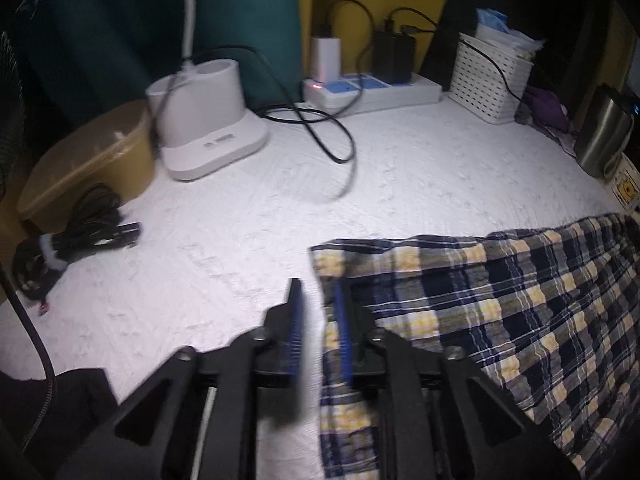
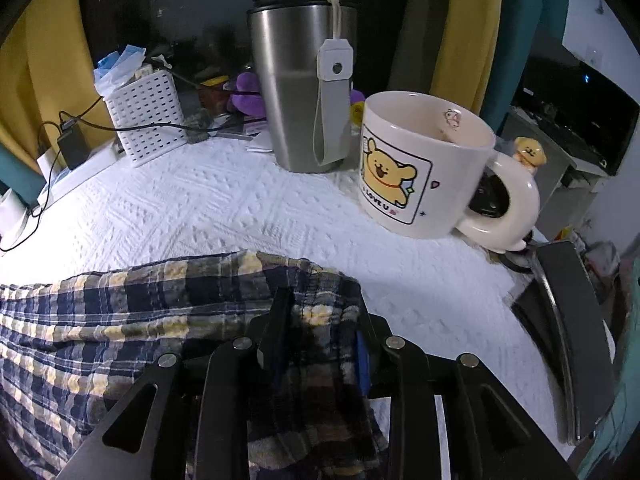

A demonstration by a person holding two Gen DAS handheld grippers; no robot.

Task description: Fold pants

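Plaid pants point(image 1: 500, 300) lay folded on the white quilted bench point(image 1: 280, 200), near a mug point(image 2: 416, 168) and a steel tumbler point(image 2: 296, 92). Left gripper point(image 1: 318, 312) had its jaws parted astride the cloth's left edge, not pinching. Right gripper point(image 2: 320, 316) straddled the other end; whether it gripped I could not tell. Seemingly a fold was being released; next, another fold needs fresh grips.

Both views are taken close, angled down along gripper fingers; plaid pants point(image 1: 500, 300), white basket point(image 2: 146, 120) and steel tumbler point(image 2: 298, 96) are shared.
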